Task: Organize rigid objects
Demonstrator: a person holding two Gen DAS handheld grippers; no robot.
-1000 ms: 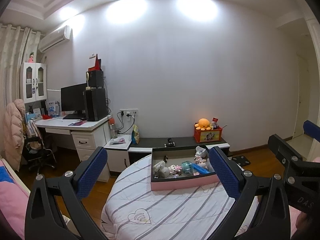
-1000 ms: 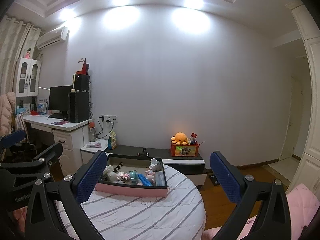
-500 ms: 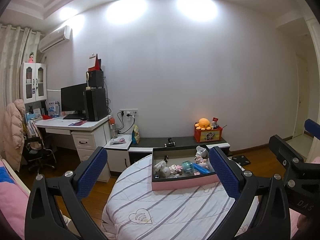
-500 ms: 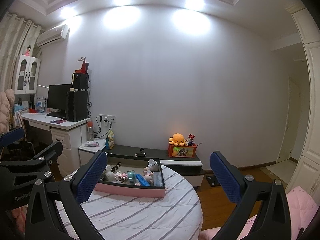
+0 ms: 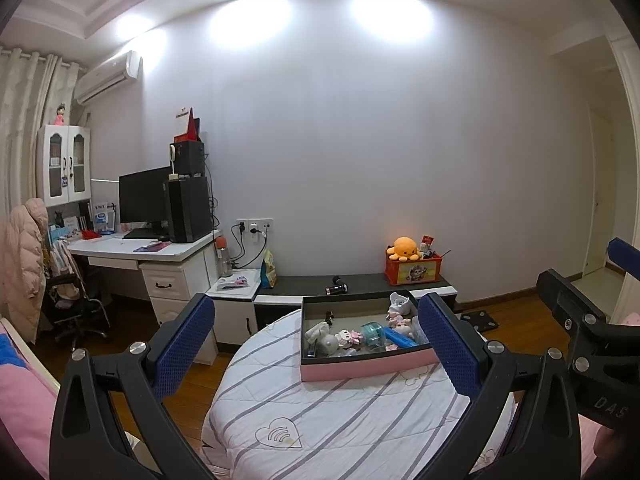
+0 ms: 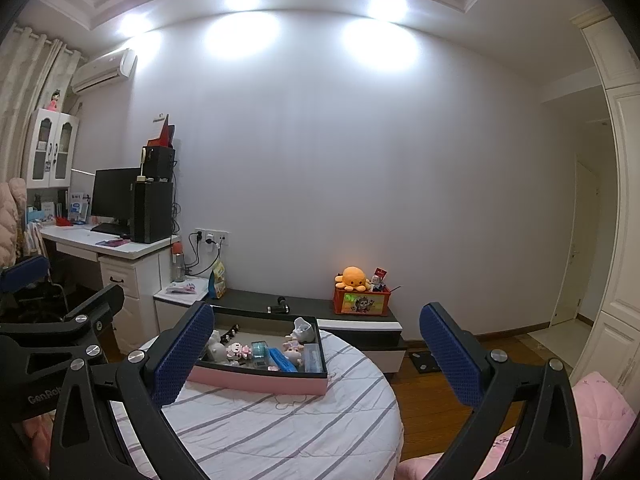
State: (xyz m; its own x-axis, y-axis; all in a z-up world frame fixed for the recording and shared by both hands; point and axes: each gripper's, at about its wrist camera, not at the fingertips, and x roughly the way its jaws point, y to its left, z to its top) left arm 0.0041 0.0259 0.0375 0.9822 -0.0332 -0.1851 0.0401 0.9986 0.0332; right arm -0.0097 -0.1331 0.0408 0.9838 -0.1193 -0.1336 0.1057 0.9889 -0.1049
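A pink-sided tray (image 5: 368, 368) with a dark inside stands at the far side of a round table with a striped white cover (image 5: 340, 420). It holds several small toys: white figures (image 5: 324, 340), a teal cylinder (image 5: 372, 334) and a blue bar (image 5: 400, 338). The tray also shows in the right wrist view (image 6: 260, 382). My left gripper (image 5: 316, 352) is open and empty, held above the table short of the tray. My right gripper (image 6: 316, 356) is open and empty, level with the tray's right end.
A white desk (image 5: 152, 252) with a monitor and speakers stands at the left. A low dark cabinet (image 5: 360, 284) behind the table carries an orange box with a plush octopus (image 5: 404, 248). Wooden floor and a doorway are at the right. Pink bedding (image 6: 596, 412) lies at the lower right.
The right wrist view has tilted and drifted slightly, so the tray sits a little lower and further left in it. The left gripper is nearly still. Both stay open.
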